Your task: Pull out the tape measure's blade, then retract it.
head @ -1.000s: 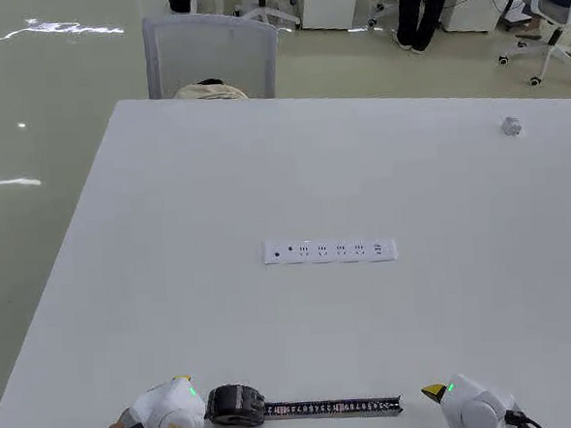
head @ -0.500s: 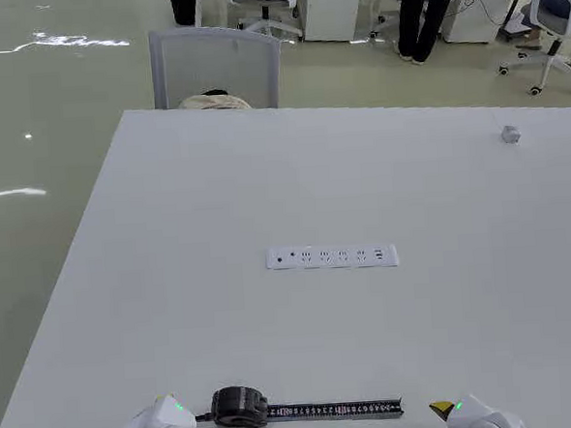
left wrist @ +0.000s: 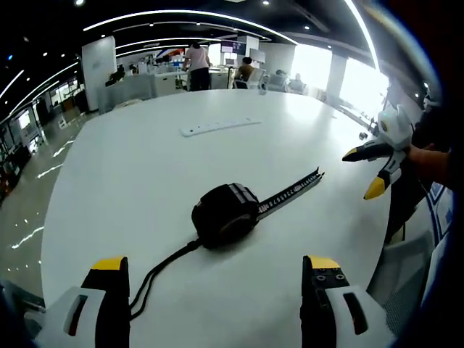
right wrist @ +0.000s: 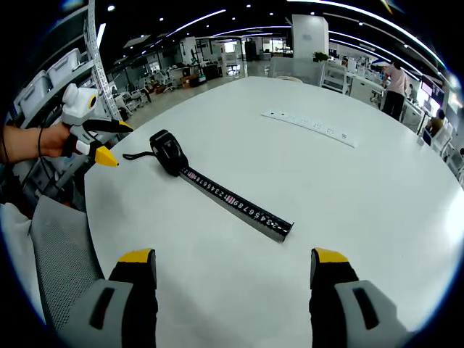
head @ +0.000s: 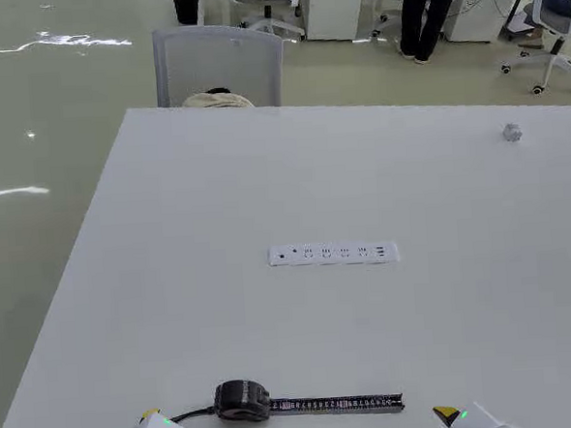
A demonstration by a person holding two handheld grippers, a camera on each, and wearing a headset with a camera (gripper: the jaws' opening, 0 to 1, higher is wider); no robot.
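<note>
Tape measure [head: 241, 400] (blade [head: 336, 404] out) on table [head: 312, 174]

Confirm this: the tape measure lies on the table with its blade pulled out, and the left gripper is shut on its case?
No. The tape measure lies on the table with its blade pulled out, but the left gripper is open and apart from the case, as the left gripper view shows.

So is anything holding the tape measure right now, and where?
Nothing is held. The left hand-held gripper and the right hand-held gripper are both open, apart from the tape measure, which lies on the table with its blade out.
</note>
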